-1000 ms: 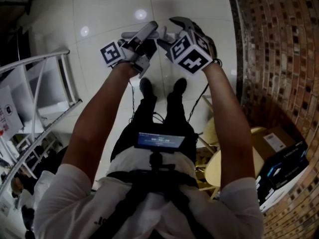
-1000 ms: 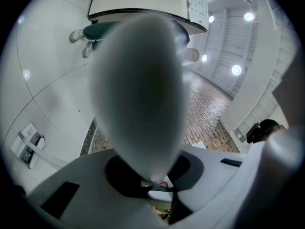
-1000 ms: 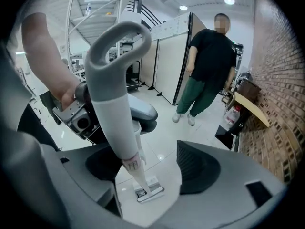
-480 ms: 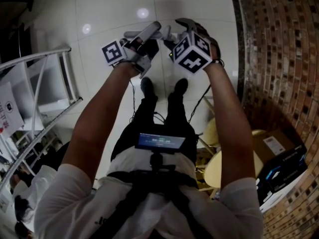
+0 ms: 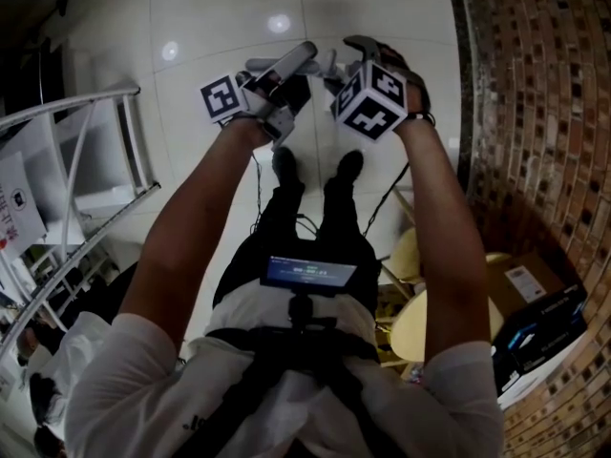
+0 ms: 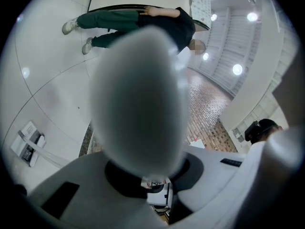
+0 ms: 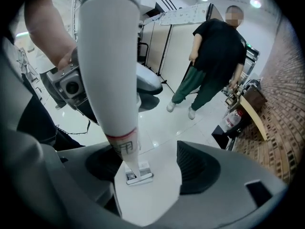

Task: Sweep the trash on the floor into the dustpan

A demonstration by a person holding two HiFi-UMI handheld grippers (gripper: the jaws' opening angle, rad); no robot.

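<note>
A long white handle (image 7: 107, 66) with a red band runs down to a small head (image 7: 138, 175) resting on the pale tiled floor. In the right gripper view it passes between the jaws of my right gripper (image 7: 150, 168), close to the left pad. Those jaws are opening and do not press on it. My left gripper (image 5: 304, 57) is raised beside my right gripper (image 5: 336, 60), above the person's shoes. In the left gripper view the handle (image 6: 138, 94) is a blurred grey mass filling the gap of my left gripper (image 6: 147, 175), which is shut on it. No trash or dustpan shows clearly.
A person in a black top and green trousers (image 7: 212, 56) stands a few steps off on the tiles. A brick wall (image 5: 535, 113) runs along the right, with boxes (image 5: 539, 313) and a round wooden top (image 5: 420, 322) near it. A white metal rack (image 5: 86, 160) stands at the left.
Both grippers have drifted slightly up the head view, staying side by side. The right gripper's marker cube has rolled a little.
</note>
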